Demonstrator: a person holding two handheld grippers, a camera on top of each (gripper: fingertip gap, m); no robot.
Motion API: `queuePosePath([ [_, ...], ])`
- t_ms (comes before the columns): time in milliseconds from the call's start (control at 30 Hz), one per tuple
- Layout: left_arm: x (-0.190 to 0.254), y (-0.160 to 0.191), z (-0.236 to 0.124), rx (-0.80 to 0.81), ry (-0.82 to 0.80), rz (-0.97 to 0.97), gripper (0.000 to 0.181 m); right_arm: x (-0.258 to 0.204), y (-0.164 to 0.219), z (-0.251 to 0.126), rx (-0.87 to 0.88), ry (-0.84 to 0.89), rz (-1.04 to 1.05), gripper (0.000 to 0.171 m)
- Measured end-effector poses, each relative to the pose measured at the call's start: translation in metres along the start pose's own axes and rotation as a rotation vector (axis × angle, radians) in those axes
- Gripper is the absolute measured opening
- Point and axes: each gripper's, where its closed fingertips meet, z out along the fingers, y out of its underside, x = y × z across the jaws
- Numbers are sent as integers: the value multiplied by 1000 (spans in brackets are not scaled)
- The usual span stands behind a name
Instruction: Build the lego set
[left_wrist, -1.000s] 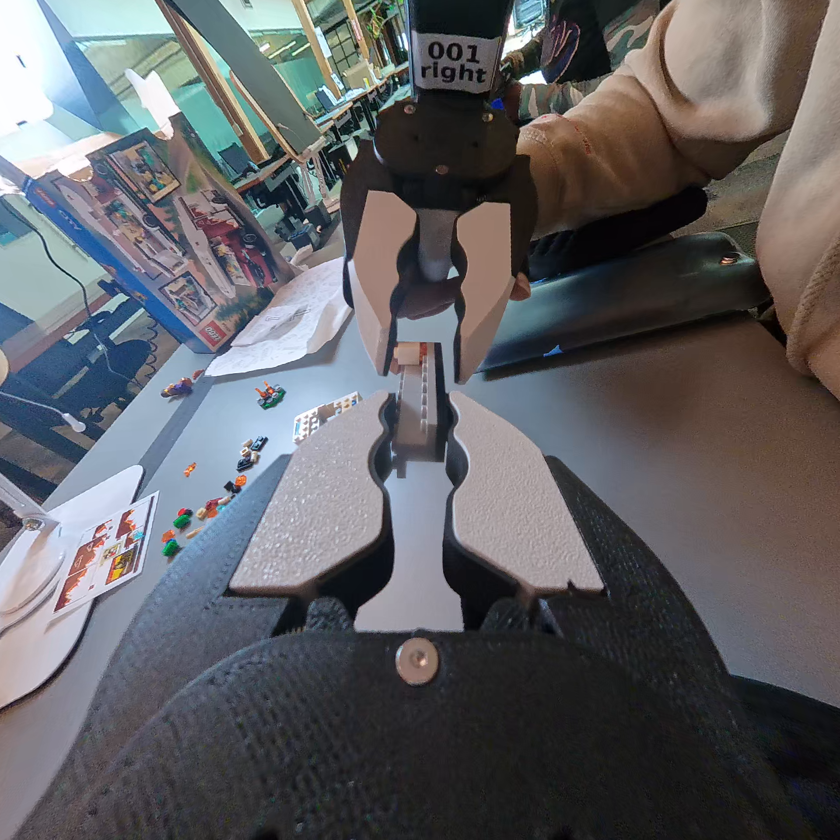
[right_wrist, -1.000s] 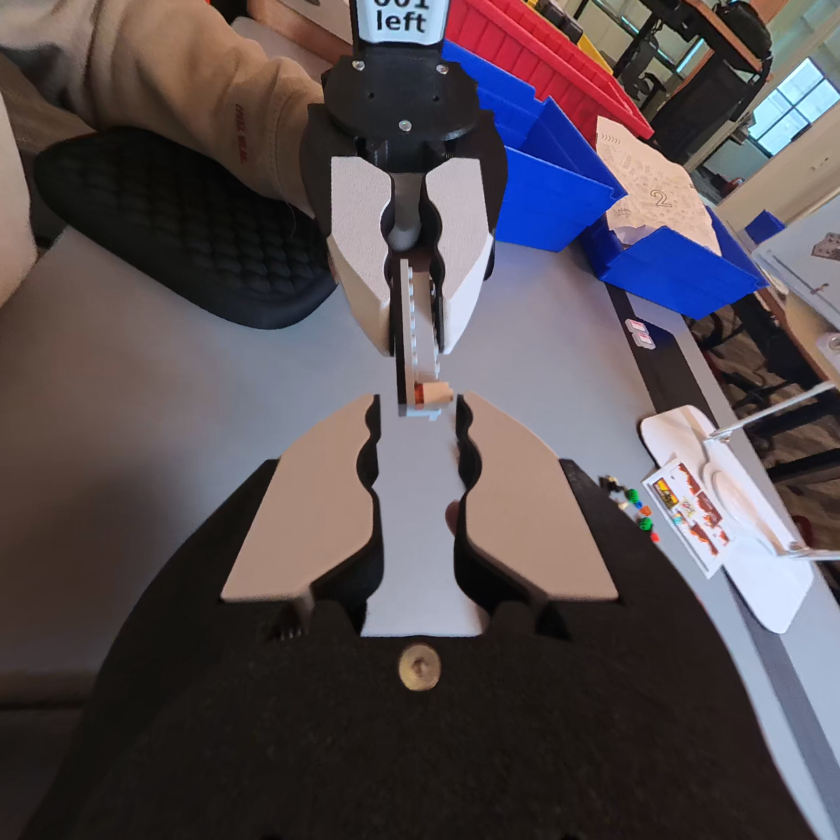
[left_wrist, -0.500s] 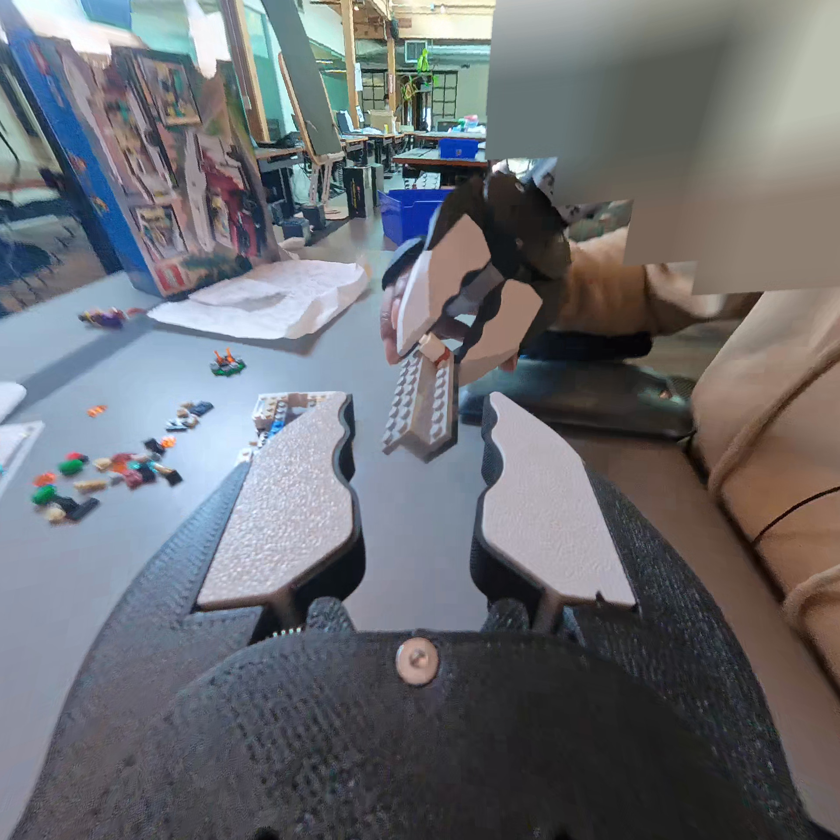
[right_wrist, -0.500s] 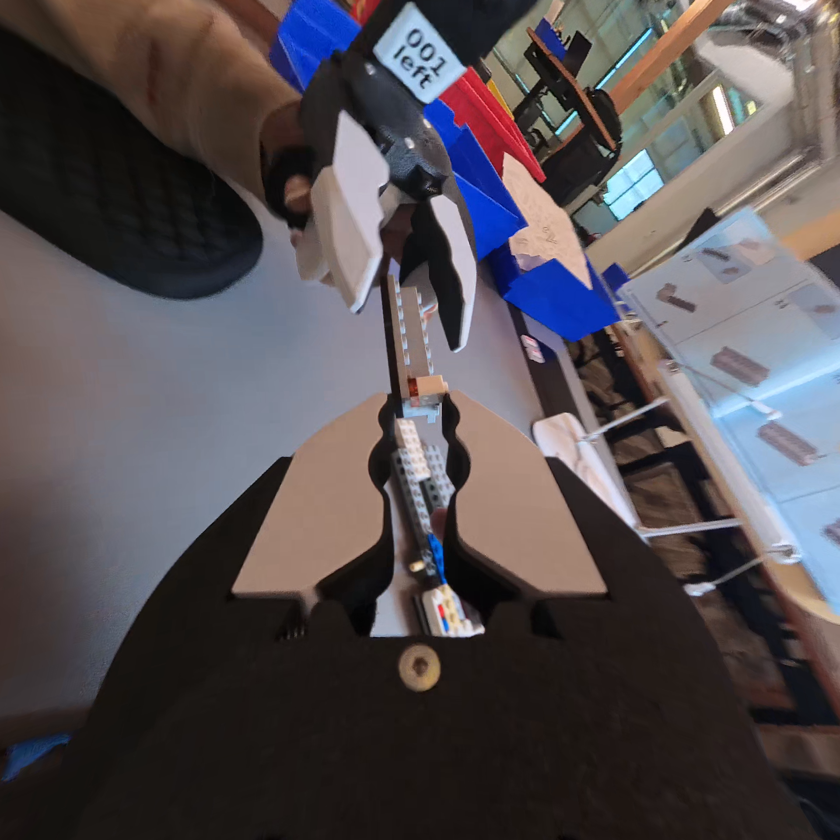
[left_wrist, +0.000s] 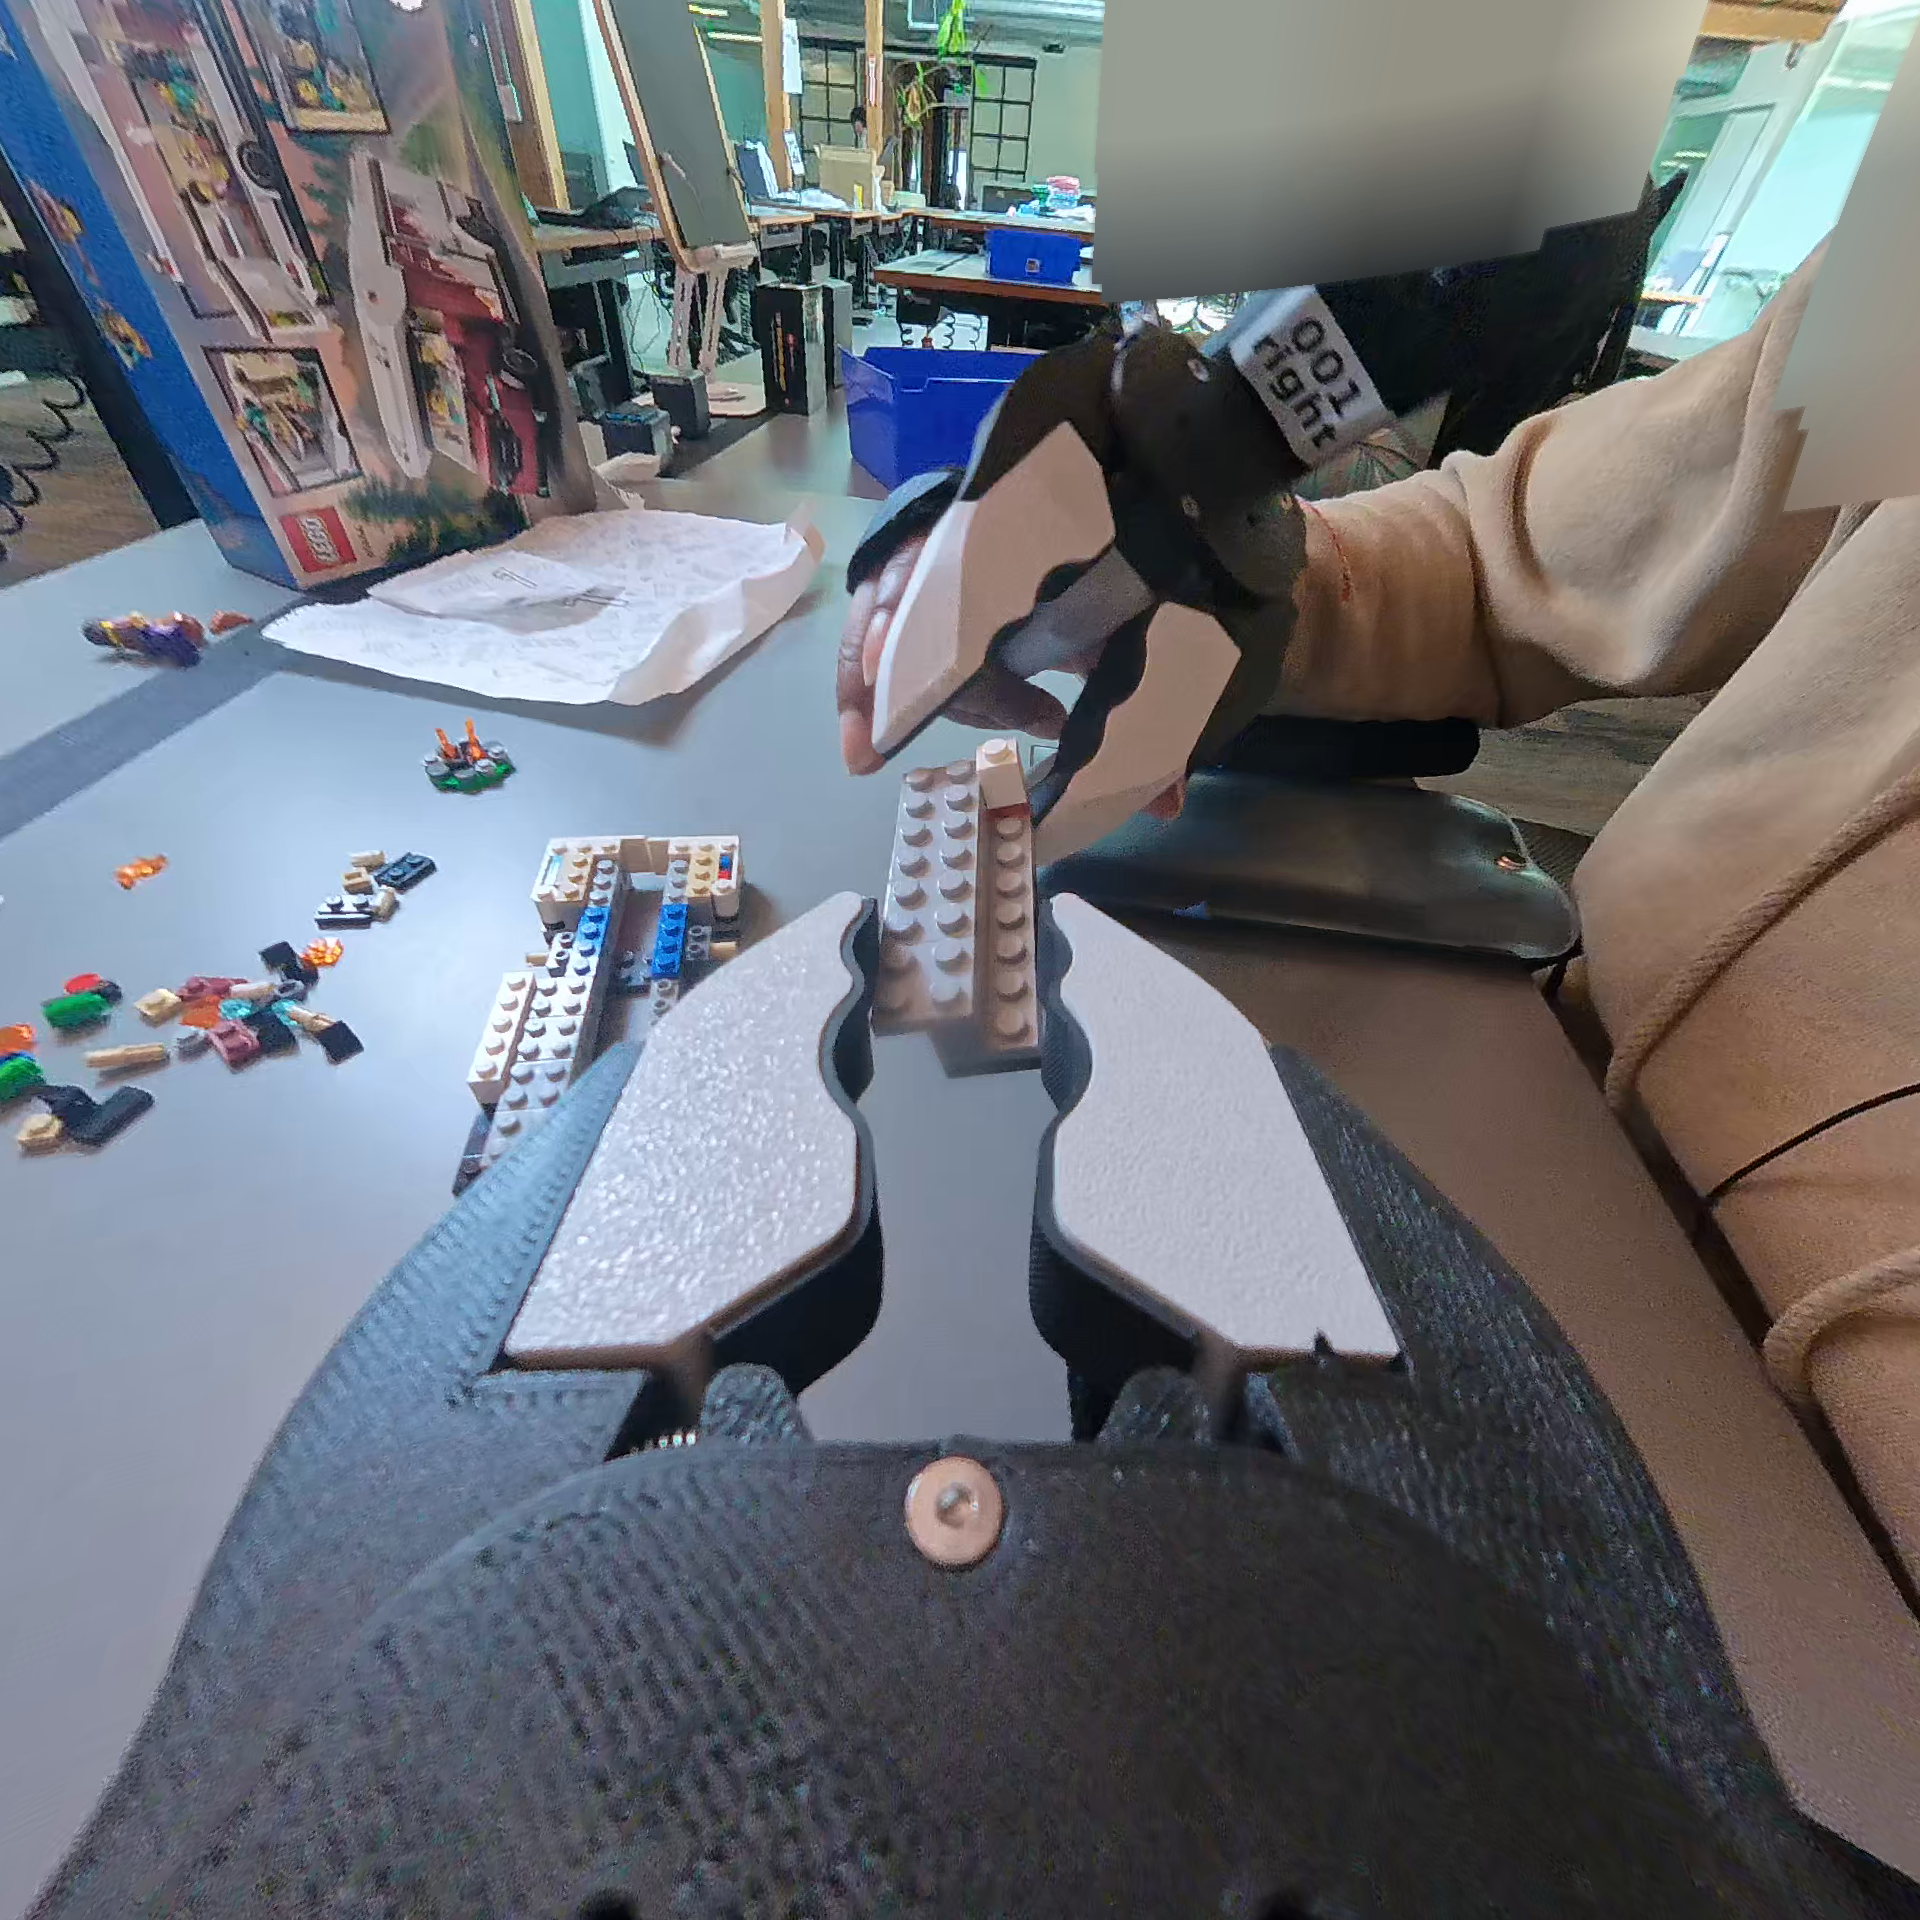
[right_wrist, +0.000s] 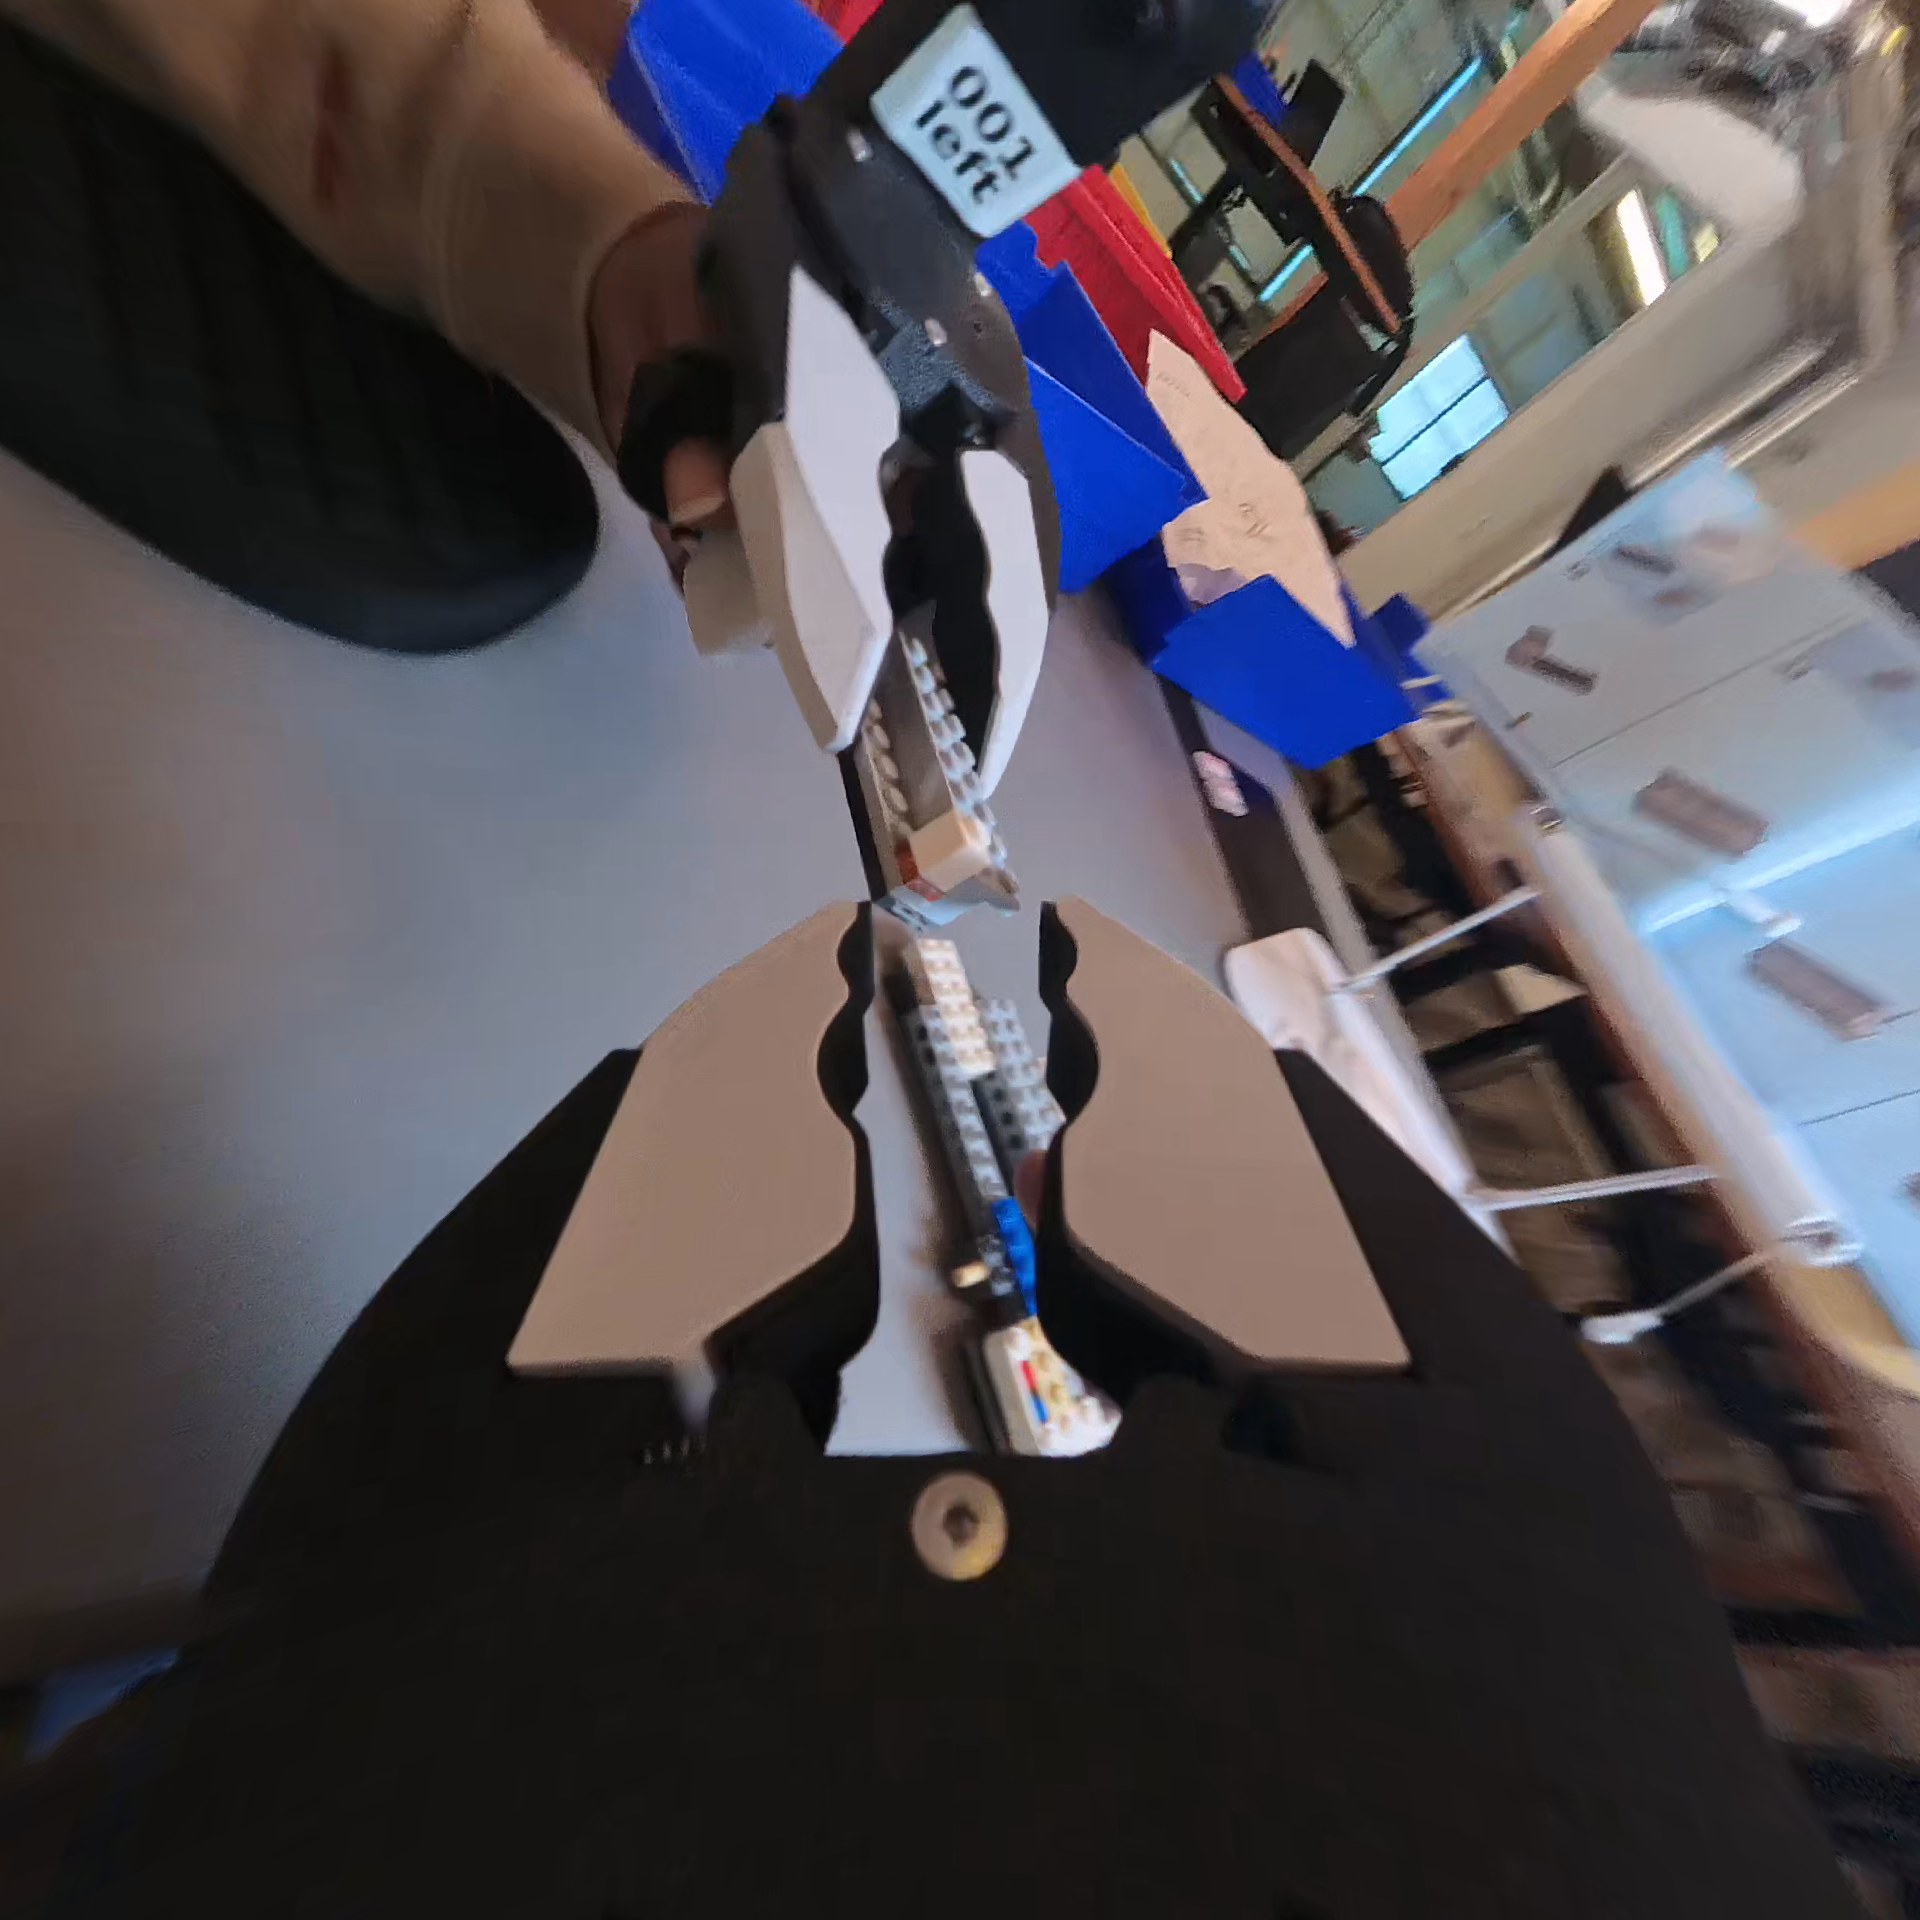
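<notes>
My left gripper (left_wrist: 956, 920) is shut on a long grey studded plate (left_wrist: 951, 894) and holds it above the table, studs up. A small tan brick (left_wrist: 1000, 774) sits on the plate's far end. My right gripper (left_wrist: 966, 787) is open and empty, its fingers straddling that end without touching it. In the right wrist view the right gripper (right_wrist: 956, 914) is open just short of the tan brick (right_wrist: 951, 836), and the left gripper (right_wrist: 914, 764) holds the plate (right_wrist: 930, 727). A partly built model (left_wrist: 623, 914) lies on the table; the right wrist view shows it (right_wrist: 977, 1070) below my open fingers.
Several loose small pieces (left_wrist: 208, 1008) lie at the left. The set's box (left_wrist: 312, 260) and a paper bag (left_wrist: 582, 613) stand behind them. A black pad (left_wrist: 1299, 862) lies at the table's edge by the person's sleeve. Blue bins (right_wrist: 1247, 644) and instruction sheets (right_wrist: 1714, 779) are on the right.
Both grippers have tilted and the plate now lies flatter, studs up. The right gripper's jaws, narrow around the plate's tan-brick end half a second ago, have opened and drawn back.
</notes>
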Motion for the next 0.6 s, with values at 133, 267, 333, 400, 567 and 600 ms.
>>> queuePosePath([
  [133, 1, 3, 1, -8, -21, 90, 29, -5, 1, -2, 36, -177, 337, 39],
  [267, 5, 9, 5, -42, -23, 154, 29, -16, 0, 1, 35, -266, 450, 35],
  [333, 7, 9, 6, -42, -20, 166, 29, -19, 2, 3, 7, -270, 449, 29],
  [400, 7, 12, 7, -52, -15, 162, 29, -20, 4, 3, -6, -282, 456, 29],
  [567, 1, 34, 14, -165, -43, 177, 28, -29, 26, 8, -120, -315, 444, 29],
  [600, -1, 40, 15, -198, -52, 184, 28, -31, 31, 9, -150, -324, 442, 29],
])
